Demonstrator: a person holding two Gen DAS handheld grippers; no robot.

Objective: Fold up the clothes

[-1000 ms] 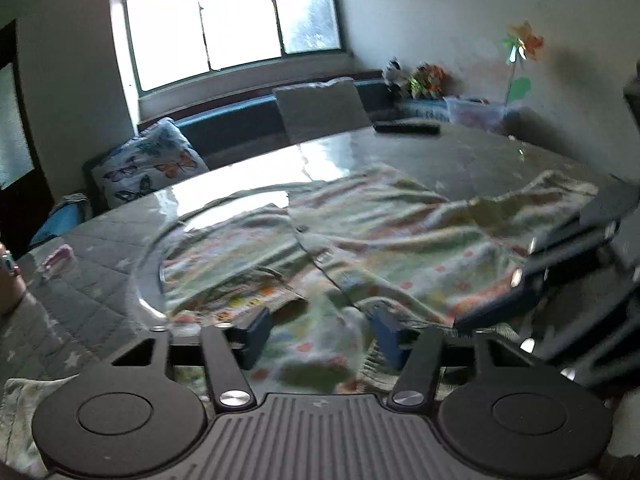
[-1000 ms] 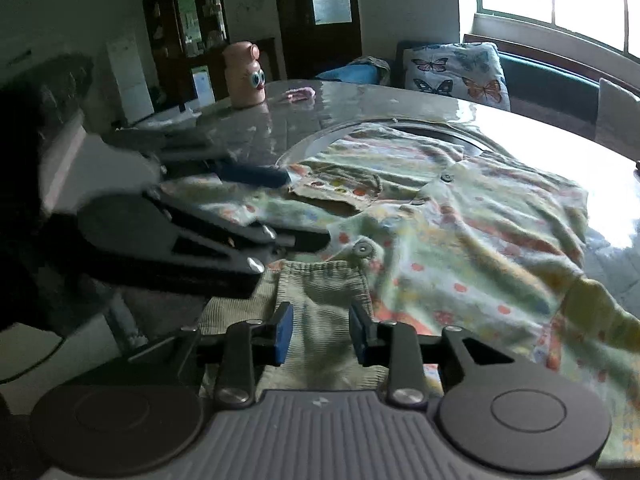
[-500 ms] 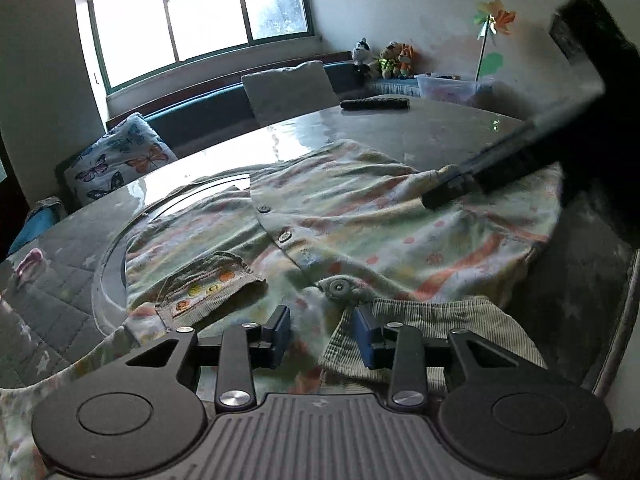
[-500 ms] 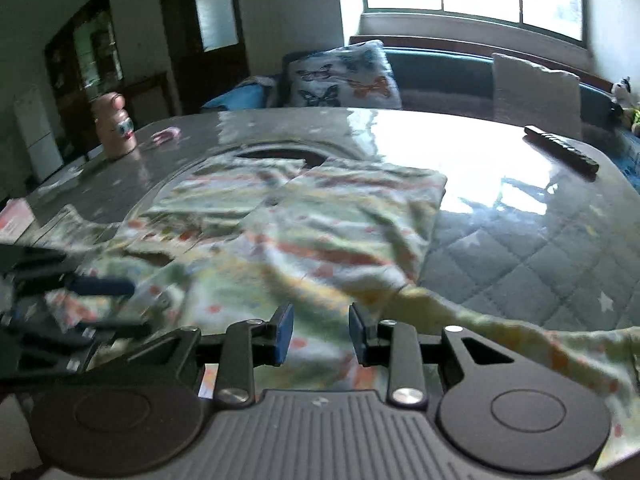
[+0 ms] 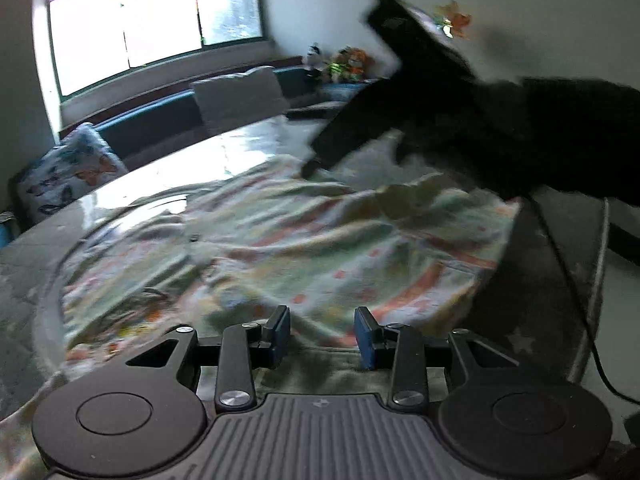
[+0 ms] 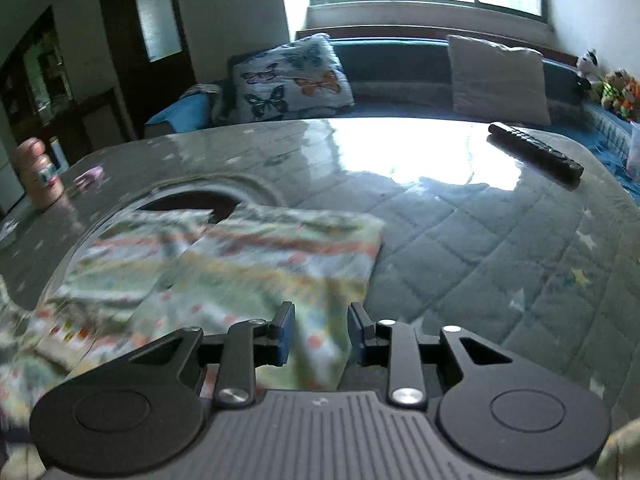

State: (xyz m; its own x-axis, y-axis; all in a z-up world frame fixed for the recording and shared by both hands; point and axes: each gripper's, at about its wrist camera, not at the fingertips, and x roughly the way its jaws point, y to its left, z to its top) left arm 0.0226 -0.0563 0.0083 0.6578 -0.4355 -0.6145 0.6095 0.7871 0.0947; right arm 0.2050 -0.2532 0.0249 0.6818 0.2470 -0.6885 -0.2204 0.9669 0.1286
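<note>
Patterned cotton fills your left wrist view: the shirt [image 5: 304,248] lies spread and wrinkled over the glass-topped table [image 5: 36,248], its pale green cloth dotted with orange. Your left gripper [image 5: 322,334] hangs just above the near hem with its blue pads part-way apart, and nothing is pinched between them; a greener ribbed strip of cloth sits right under the fingers. The shirt's right edge ends in a curved fold, and beyond it you have bare grey quilted cover out to the table rim. Your right gripper [image 5: 320,160] crosses the upper right as a dark blurred shape, its tip low over the shirt's far edge; from here you cannot tell how its jaws stand.

From your right wrist view, the right gripper [image 6: 320,330] shows its pads narrowly apart, gripping nothing, with the shirt's [image 6: 248,264] corner lying below the gap. The cloth's straight far edge runs across the left half of the table [image 6: 500,240]. To the right of that edge the quilted surface is open all the way to the remote control [image 6: 534,148] near the far rim. A pink bottle [image 6: 38,176] stands at the far left, well apart from the shirt.
</note>
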